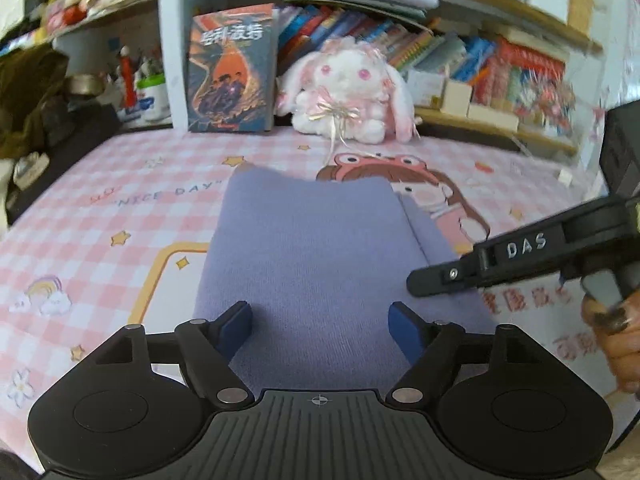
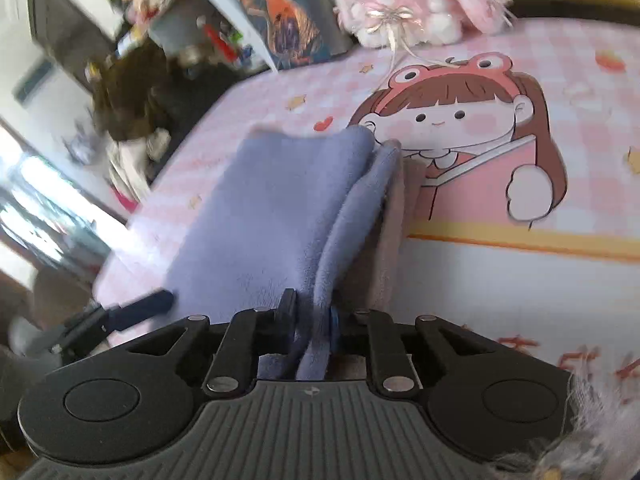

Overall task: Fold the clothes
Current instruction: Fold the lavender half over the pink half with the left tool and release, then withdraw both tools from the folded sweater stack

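A folded lavender-blue cloth (image 1: 308, 248) lies on the pink checked mat (image 1: 100, 208). My left gripper (image 1: 320, 330) hovers open over the cloth's near end, blue pads (image 1: 236, 330) wide apart with nothing between them. In the left wrist view the right gripper (image 1: 418, 282) comes in from the right at the cloth's right edge, a hand (image 1: 612, 332) holding it. In the right wrist view my right gripper (image 2: 312, 320) is shut on the cloth (image 2: 272, 216), pinching its layered edge so the layers lift off the mat (image 2: 500, 280). The left gripper's finger (image 2: 140, 308) shows at lower left.
A white and pink plush rabbit (image 1: 348, 92) sits at the mat's far edge, next to an upright book (image 1: 230, 72). Shelves packed with books (image 1: 460, 52) run behind. Dark clutter (image 1: 32, 96) sits at the left. The mat carries a cartoon girl print (image 2: 460, 120).
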Demonstrator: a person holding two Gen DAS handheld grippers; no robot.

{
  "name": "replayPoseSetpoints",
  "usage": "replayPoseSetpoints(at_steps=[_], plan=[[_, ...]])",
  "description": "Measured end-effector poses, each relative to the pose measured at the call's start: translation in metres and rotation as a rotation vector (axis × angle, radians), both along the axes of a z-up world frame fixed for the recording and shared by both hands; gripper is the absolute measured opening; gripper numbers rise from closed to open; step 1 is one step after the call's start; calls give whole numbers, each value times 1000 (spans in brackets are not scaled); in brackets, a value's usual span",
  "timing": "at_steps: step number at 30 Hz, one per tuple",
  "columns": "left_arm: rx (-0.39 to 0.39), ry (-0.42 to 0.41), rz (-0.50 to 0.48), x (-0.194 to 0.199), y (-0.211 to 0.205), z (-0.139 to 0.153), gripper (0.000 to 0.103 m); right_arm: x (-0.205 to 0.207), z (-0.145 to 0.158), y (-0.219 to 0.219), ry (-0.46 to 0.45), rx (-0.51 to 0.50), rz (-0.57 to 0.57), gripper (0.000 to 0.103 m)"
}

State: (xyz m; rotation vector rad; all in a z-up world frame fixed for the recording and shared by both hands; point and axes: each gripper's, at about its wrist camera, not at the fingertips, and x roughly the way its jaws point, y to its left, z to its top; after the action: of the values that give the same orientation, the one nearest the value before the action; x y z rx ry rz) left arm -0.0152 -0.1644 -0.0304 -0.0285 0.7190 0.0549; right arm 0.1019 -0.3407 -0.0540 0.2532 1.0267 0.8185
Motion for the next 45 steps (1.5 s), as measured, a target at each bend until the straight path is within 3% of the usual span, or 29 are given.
replayPoseSetpoints(at_steps=[3,8,12,13,14,19,23,45], plan=[[34,8,-18,1,-4,-1,81,-4,1,2,-36,-10,-2,15],[24,-12,9,-3,-4,-1,82,-12,5,1,-64,-27,-27,21],[11,-15,73,-6,-2,6,85,-21,17,2,-125,-99,-80,54],[16,-12,93,-7,-2,9,90,-24,21,1,-146,-125,-100,70],[24,-15,104,-8,-1,12,91,-28,26,0,-170,-160,-127,73],[82,-48,69,-18,1,24,92,-49,42,-7,-251,-195,-228,81],[102,-27,27,-27,7,24,95,-65,49,-4,-282,-237,-304,85],[-14,46,-57,-74,80,15,95,-153,49,47,-224,-346,-448,94]])
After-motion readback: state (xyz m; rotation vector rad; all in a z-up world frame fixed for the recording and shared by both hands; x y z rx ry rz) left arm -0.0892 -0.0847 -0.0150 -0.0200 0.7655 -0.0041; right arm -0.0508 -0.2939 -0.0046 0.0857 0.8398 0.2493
